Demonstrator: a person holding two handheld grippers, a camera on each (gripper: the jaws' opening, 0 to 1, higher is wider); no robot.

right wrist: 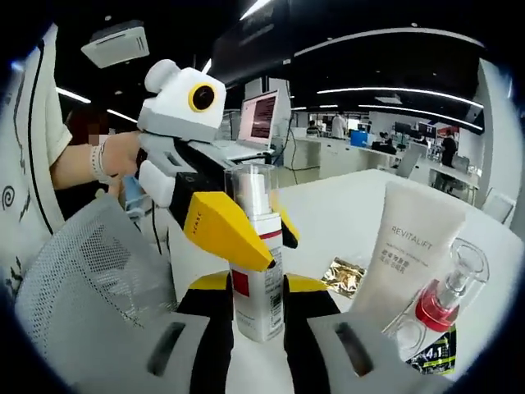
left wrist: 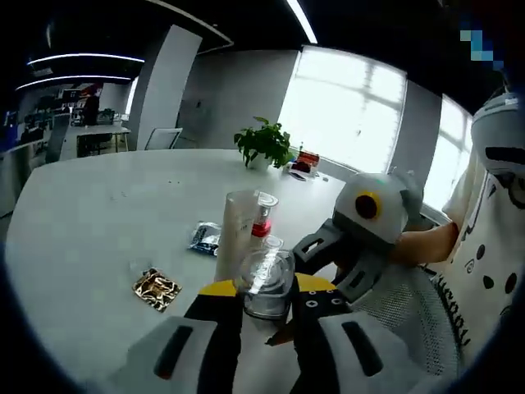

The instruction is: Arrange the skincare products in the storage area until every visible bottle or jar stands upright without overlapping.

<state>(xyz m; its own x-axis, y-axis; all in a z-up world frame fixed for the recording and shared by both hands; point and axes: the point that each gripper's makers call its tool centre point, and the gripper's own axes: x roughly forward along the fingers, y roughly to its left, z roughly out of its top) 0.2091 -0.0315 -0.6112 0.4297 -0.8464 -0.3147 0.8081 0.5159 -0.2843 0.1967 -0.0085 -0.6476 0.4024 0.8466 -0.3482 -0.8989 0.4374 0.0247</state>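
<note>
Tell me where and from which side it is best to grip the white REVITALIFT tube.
Probably grip the white REVITALIFT tube across its broad, flat middle, coming from its open side toward the gold sachet. It stands upright, and the red-collared clear bottle crowds its other side, so jaws have little room there.

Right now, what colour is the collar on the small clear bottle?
Red collar, clearest in the right gripper view.

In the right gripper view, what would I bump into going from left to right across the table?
Mesh basket → white bottle with red label → gold foil sachet → white Revitalift tube → clear bottle with red collar.
</note>
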